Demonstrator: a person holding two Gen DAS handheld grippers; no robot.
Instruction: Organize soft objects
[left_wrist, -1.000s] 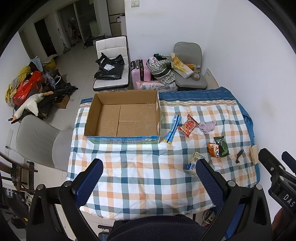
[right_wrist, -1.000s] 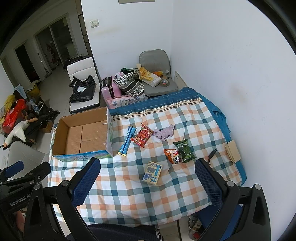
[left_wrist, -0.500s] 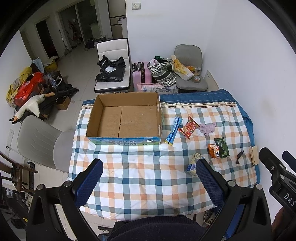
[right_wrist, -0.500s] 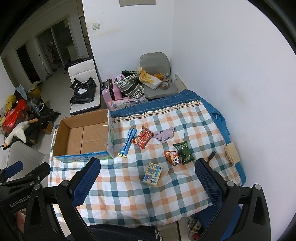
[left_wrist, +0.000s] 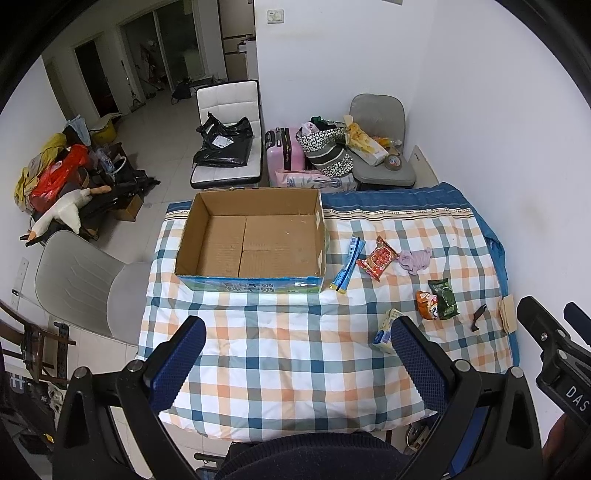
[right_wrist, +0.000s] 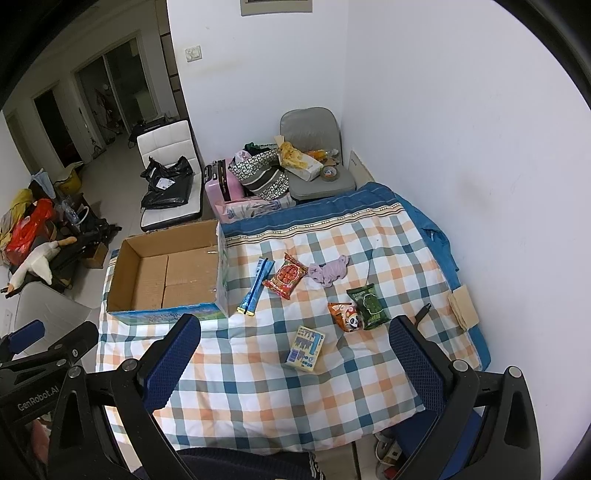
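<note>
An empty cardboard box (left_wrist: 251, 236) (right_wrist: 166, 269) sits at the left of the checked cloth table. To its right lie a blue packet (right_wrist: 255, 286), a red snack bag (right_wrist: 289, 275), a crumpled lilac cloth (right_wrist: 328, 271), a green bag (right_wrist: 369, 305), an orange panda bag (right_wrist: 345, 315) and a yellow-blue pack (right_wrist: 306, 347). My left gripper (left_wrist: 295, 350) and right gripper (right_wrist: 295, 350) are both open and empty, held high above the table's near edge.
A small black clip (right_wrist: 423, 312) and a tan pad (right_wrist: 461, 306) lie at the table's right edge by the white wall. Chairs, a pink suitcase (left_wrist: 282, 151) and bags stand behind the table. A grey chair (left_wrist: 77, 273) is at the left.
Both grippers have risen and drawn back a little, so the table looks smaller and farther. Nothing on the table has moved.
</note>
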